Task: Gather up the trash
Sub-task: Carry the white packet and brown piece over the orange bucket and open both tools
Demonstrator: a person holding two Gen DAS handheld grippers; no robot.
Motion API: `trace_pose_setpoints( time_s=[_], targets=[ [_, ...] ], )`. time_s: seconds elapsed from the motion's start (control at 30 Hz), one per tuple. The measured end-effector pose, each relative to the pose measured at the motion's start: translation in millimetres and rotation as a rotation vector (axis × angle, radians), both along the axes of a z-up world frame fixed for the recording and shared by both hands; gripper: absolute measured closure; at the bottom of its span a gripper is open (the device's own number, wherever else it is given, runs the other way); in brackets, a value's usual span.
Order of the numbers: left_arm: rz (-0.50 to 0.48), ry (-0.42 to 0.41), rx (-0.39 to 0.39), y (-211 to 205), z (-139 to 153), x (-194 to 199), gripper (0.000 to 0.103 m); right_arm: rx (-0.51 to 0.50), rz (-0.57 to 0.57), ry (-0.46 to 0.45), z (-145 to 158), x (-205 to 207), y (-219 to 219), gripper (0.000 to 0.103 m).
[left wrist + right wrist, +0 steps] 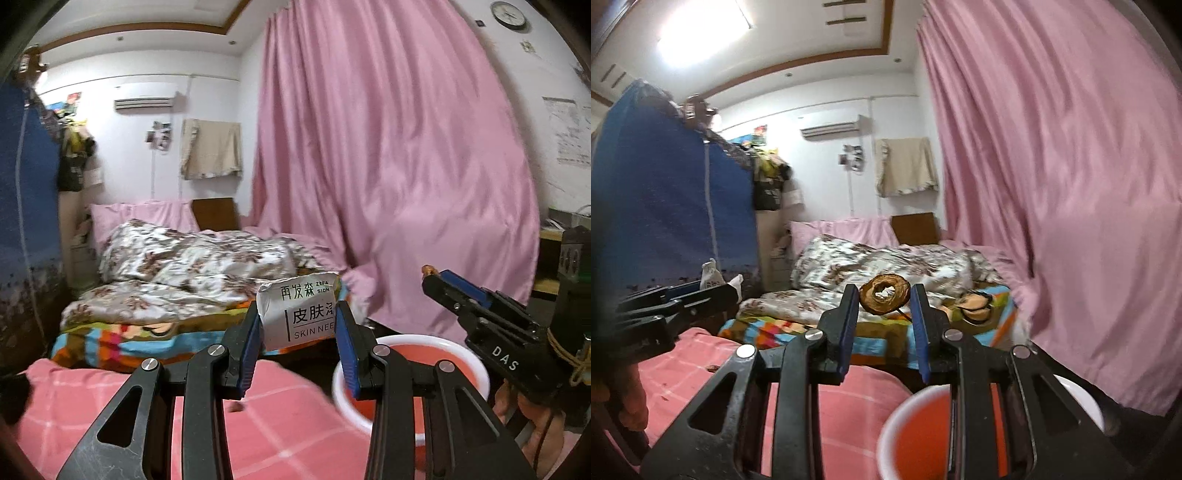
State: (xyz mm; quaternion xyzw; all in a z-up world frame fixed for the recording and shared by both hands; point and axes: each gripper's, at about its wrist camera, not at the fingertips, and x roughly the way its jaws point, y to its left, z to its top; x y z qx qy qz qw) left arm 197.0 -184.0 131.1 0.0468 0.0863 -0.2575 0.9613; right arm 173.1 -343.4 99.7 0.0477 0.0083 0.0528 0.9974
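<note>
At far left stands a blue wardrobe, with the bed beyond it under a floral quilt. In front lies a pink checked cloth. The left gripper has its jaws closed on a silver packet, printed "SKIN NEE", held upright above the edge of that cloth, just left of a white-rimmed red bin. The bin sits below and to the right of the packet. In the right wrist view, the right gripper has its jaws closed on a brown, ring-shaped scrap with something white in its middle; the scrap hangs in the air above the bin, whose rim shows just below the jaws. A pink curtain fills the right side, with a clock high on the wall.
</note>
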Motion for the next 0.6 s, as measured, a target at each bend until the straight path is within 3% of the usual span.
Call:
trace_pose_setpoints(
  time_s=[0.3,0.6],
  targets=[
    [-0.098,0.109,0.055,-66.7,-25.6,17.1,0.069,0.036,-0.078,0.139,-20.5,3.7,-49.0,0.067],
    [-0.176,0.385,0.086,-116.0,-67.5,49.3,0.069,0.103,-0.084,0.345,-55.1,25.2,-89.5,0.067]
  ],
)
